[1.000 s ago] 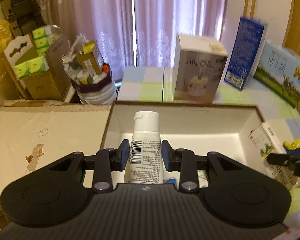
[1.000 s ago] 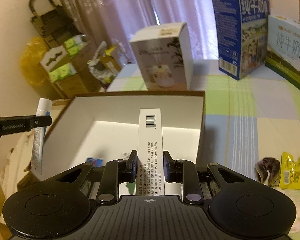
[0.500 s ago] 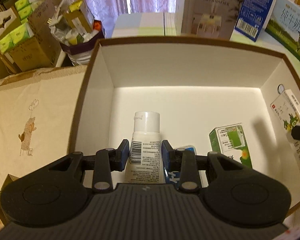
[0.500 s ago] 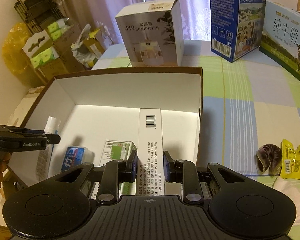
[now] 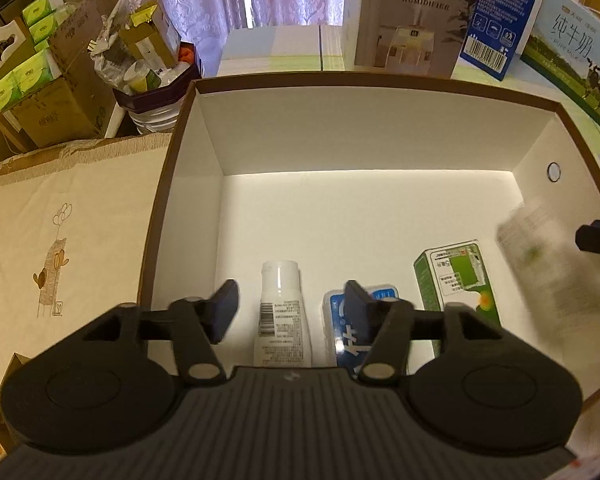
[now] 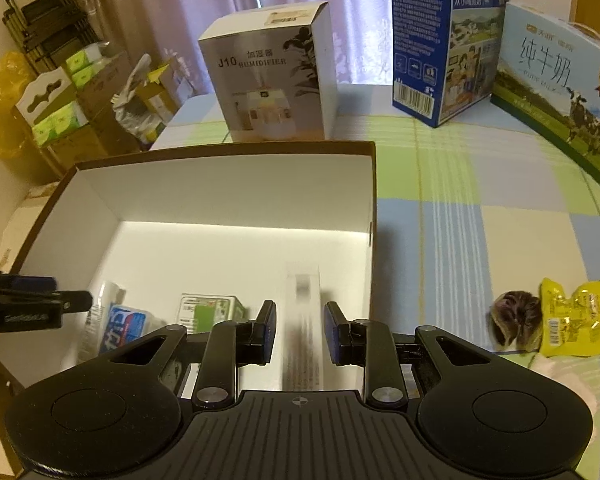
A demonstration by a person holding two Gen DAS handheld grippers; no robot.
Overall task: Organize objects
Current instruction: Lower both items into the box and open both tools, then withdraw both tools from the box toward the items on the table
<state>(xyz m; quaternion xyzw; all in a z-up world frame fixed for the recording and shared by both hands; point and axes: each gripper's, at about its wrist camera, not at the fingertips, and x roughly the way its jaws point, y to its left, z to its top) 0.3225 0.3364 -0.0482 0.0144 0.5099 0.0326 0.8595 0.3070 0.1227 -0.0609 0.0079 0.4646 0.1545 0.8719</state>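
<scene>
Lilac curtains and stacked cartons are filling the background of the left wrist view, with a humidifier box [image 5: 410,20] standing on the table beyond a large brown-rimmed storage box [image 5: 172,184]. The left gripper [image 5: 290,312] is hovering over the near end of that box with its jaws spread wide and nothing between them. Directly below it a white tube [image 5: 282,312] is lying flat on the white floor of the box, cap pointing away. Just beside the tube a blue-and-white pack [image 5: 348,320] is lying, and next to that a green carton [image 5: 456,280]. At the right edge a long carton [image 5: 540,256] is showing only as a smear, so its exact resting place cannot be told.

Checked cloth is covering the table [image 6: 480,220] in the right wrist view, with two milk cartons standing at the back. The right gripper [image 6: 300,332] is sitting over the right side of the storage box, jaws parted and clear of the blurred long carton, which appears to be dropping away from them. Outside the box, well apart from it, a dark wrapped snack [image 6: 516,316] and a yellow packet [image 6: 568,316] are waiting on the cloth.

Four items seem to be in the box; the snacks on the right look like what is left to gather.
</scene>
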